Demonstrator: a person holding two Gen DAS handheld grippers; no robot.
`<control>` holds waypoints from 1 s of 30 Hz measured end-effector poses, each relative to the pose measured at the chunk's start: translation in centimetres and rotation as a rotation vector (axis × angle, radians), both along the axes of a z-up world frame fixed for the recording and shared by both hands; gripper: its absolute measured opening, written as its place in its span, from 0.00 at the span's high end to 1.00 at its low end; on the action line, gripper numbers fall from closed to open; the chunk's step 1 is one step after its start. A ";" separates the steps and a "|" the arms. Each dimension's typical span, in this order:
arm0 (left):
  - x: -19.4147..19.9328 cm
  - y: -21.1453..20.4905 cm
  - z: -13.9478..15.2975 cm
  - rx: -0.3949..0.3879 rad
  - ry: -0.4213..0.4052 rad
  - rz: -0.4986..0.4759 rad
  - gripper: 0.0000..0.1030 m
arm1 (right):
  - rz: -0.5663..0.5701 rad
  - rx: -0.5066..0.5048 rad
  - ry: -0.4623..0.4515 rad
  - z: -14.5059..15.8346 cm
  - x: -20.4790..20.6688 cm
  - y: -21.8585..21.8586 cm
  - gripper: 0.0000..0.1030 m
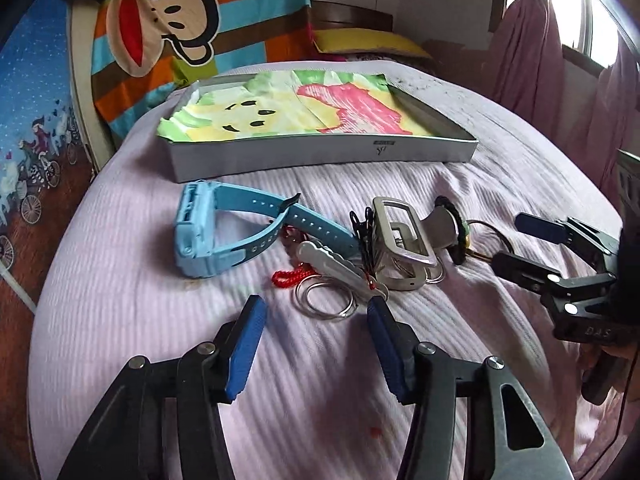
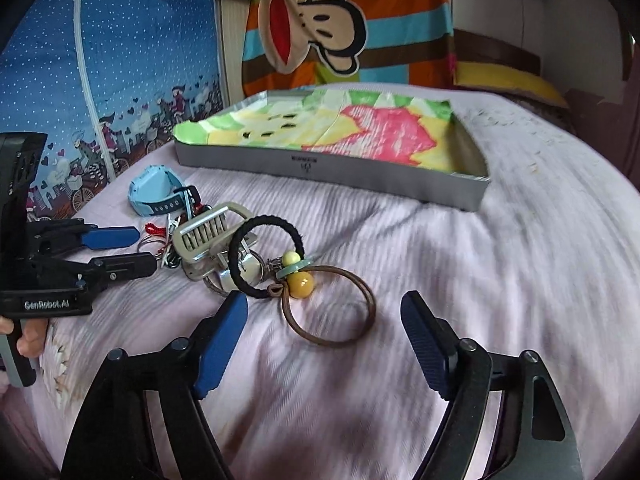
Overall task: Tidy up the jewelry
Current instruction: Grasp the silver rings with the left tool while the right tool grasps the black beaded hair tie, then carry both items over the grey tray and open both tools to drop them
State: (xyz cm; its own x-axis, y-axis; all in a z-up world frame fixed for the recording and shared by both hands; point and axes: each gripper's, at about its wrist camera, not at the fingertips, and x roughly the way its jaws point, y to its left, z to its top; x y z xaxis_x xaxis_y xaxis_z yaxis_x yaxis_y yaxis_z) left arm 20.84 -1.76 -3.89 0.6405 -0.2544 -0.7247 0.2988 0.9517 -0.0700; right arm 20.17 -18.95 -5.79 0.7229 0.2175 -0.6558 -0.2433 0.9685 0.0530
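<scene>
Nearest the right wrist camera, the right gripper (image 2: 324, 344) stands wide apart and empty over the lilac bedspread (image 2: 500, 280), with the brown cord loop (image 2: 332, 312) between its pads. That loop carries yellow beads (image 2: 301, 285) and lies against a black hair tie (image 2: 266, 256); both look light and limp, so I judge a pinch across the cord near the beads would hold better than one on the smooth, rounded beads themselves. Just behind them sit the silver buckle clips (image 2: 208, 236), rigid and probably slippery metal, best taken across a flat bar. The left gripper (image 1: 316, 344) is likewise spread wide and holds nothing, hovering just short of the key rings (image 1: 326, 298) and a red cord (image 1: 288, 276). All of this jewelry is heaped mid-bedspread, in front of the grey tray (image 1: 320, 152) with its colourful paper liner, which holds no jewelry. Only the left wrist view shows the blue watch (image 1: 224, 232) fully, its strap stiff rubber and easy to grip; only the right wrist view shows the whole brown loop and the beads clearly.
</scene>
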 end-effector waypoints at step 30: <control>-4.8 -0.5 0.7 -0.052 -0.112 0.070 0.73 | 0.021 0.037 -0.094 0.6 -3.7 1.1 0.94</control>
